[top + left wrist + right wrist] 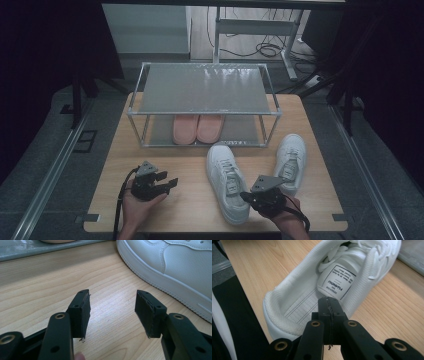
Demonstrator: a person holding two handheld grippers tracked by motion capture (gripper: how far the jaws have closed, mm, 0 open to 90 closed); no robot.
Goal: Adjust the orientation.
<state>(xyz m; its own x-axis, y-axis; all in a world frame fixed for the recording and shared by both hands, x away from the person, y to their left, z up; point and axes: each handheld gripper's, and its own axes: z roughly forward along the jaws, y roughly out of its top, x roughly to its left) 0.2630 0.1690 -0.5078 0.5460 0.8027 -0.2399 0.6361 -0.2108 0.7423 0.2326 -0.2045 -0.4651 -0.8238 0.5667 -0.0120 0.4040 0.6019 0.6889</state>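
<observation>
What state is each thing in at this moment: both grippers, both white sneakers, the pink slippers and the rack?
Left gripper: open, nothing between its jaws.
Right gripper: shut, empty, at the nearer sneaker's opening.
Nearer white sneaker: upright on the table, laced.
Farther white sneaker: upright on the table.
Pink slippers: paired on the rack's lower shelf.
Rack: top shelf bare.

Looks like a lab/test setup: wooden table on grey floor, dark curtains both sides, a desk frame w/ loose cables behind.
</observation>
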